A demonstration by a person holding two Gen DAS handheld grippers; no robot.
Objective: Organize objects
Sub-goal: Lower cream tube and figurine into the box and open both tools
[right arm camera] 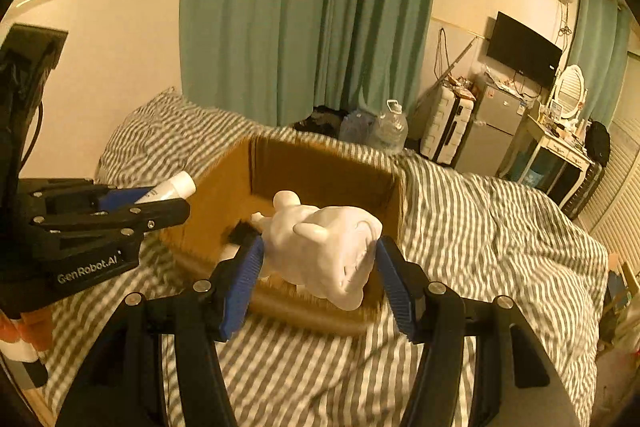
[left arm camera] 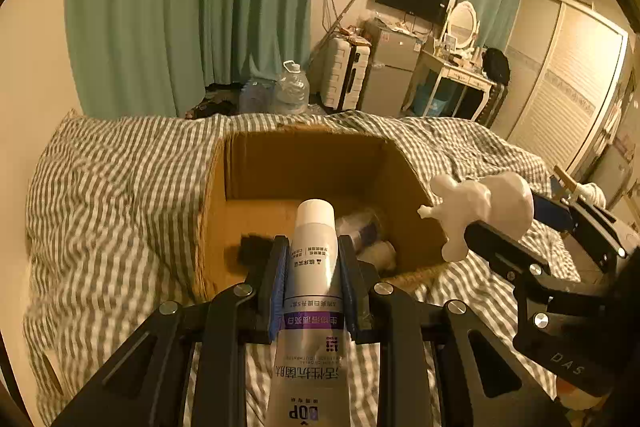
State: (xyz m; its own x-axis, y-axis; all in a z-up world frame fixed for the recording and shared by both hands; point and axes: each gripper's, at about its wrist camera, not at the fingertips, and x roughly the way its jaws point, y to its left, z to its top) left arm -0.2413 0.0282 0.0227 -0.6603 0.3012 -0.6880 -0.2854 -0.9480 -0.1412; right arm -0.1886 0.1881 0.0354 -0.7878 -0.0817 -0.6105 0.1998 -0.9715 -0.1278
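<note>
An open cardboard box [left arm camera: 240, 203] sits on the striped bed; it also shows in the right wrist view [right arm camera: 224, 187]. My left gripper [left arm camera: 314, 247] is shut on a white toothpaste tube [left arm camera: 314, 267], cap pointing over the box's near edge; both show in the right wrist view, the gripper [right arm camera: 168, 205] at the left with the tube [right arm camera: 172, 189] in it. My right gripper [right arm camera: 320, 247] is shut on a white animal figurine [right arm camera: 324, 247] above the box's near wall; the figurine also shows in the left wrist view [left arm camera: 480, 211]. A black object [left arm camera: 250, 249] and wrapped items [left arm camera: 360, 227] lie inside the box.
A grey-white striped bedcover [right arm camera: 480, 235] lies around the box. Green curtains [left arm camera: 180, 7] hang behind. Water bottles [left arm camera: 292, 91], a suitcase [left arm camera: 344, 75], a small fridge [left arm camera: 392, 67] and a dressing table [left arm camera: 456, 75] stand past the bed.
</note>
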